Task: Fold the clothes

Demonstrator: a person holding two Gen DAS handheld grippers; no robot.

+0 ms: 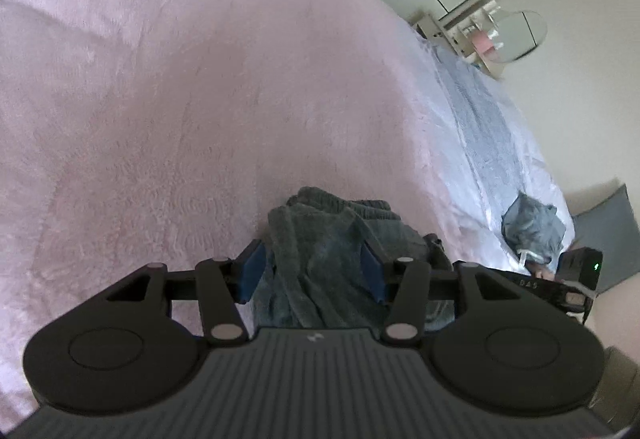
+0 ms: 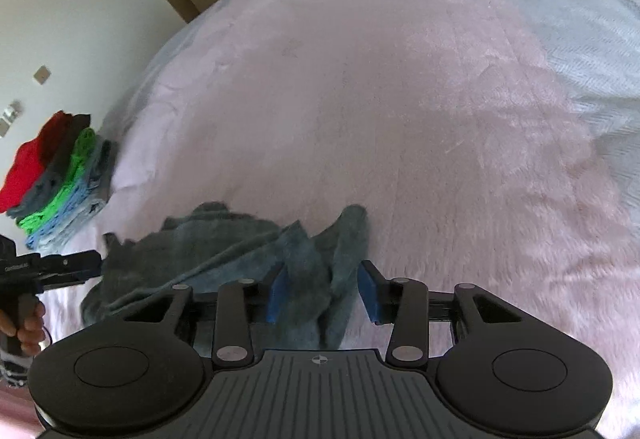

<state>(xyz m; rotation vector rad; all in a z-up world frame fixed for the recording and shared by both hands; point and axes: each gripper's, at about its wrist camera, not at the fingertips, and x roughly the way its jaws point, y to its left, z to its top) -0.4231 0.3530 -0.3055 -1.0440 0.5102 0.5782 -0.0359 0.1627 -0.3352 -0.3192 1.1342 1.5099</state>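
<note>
1. The grey-blue garment lies bunched at the lower centre of both views on a pink blanket that covers the bed; its lower part is hidden behind each gripper's body, so its full shape cannot be made out.
2. The left gripper has its blue-padded fingers moderately apart with a thick fold of the garment between them. The cloth touches both pads, but whether it is firmly pinched is hard to tell.
3. The right gripper also has its blue fingers moderately apart. A fold of the garment lies against the left pad, while a strip of pink blanket shows just inside the right pad, so a firm hold cannot be confirmed.
4. At the left edge of the right wrist view, a hand grips a black handle, cut off by the frame.
5. In the left part of that view, a stack of folded clothes in red, grey, green and blue sits beside the blanket's edge.
6. At the right of the left wrist view, a crumpled blue-grey cloth lies on the pale bedcover, and a blurred oval mirror stands in the upper right.
</note>
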